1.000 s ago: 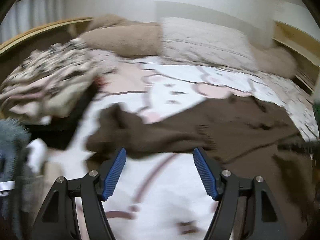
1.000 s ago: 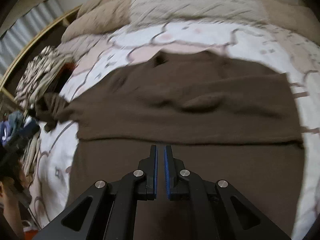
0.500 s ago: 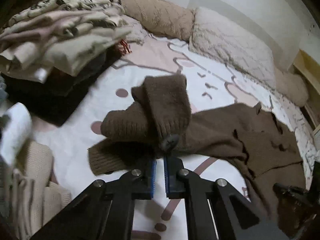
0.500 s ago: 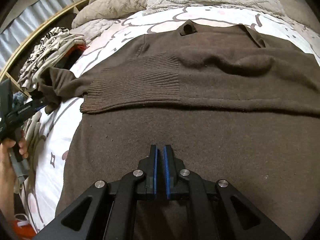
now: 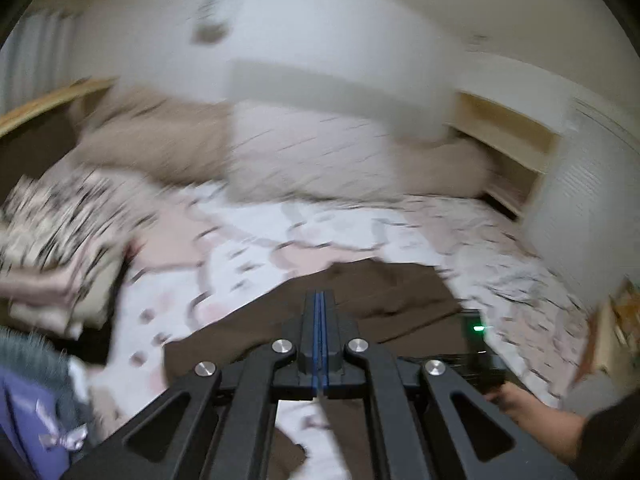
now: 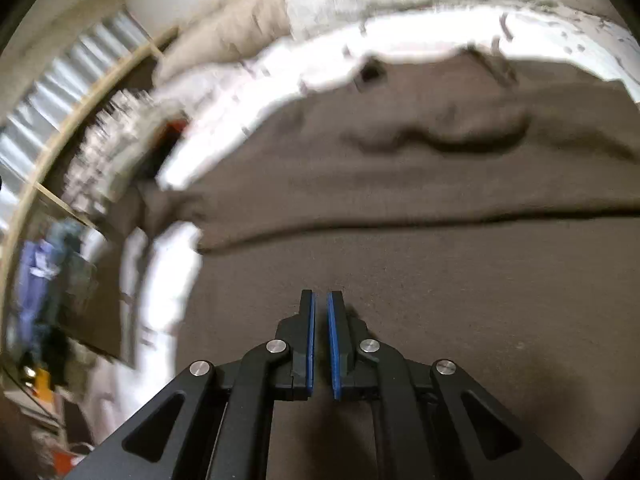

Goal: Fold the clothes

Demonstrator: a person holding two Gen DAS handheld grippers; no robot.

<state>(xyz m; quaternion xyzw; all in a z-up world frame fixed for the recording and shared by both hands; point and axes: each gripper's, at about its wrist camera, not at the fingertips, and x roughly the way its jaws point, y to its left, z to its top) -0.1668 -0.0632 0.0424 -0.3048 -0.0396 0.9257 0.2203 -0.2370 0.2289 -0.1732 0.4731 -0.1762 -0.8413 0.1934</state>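
Brown knitwear, a sweater (image 6: 420,208), is spread across the patterned white bedsheet (image 6: 420,44) and fills the centre and lower right of the right wrist view; a folded band of it is seen running across the middle of the frame. In the left wrist view the same sweater (image 5: 384,300) is seen in the lower centre, partly hidden behind the tool. The left gripper (image 5: 320,300) is shown with its blue pads pressed together, and whether cloth is pinched between them cannot be told because of blur. The right gripper (image 6: 321,300) is seen low in its frame above the sweater, its pads drawn nearly together with a narrow gap between them and nothing caught in it. A stack of folded patterned clothes (image 5: 60,240) is found at the left edge of the left view, and pillows (image 5: 312,160) are lined along the upper middle. A bare forearm (image 5: 536,420) is visible at the lower right.
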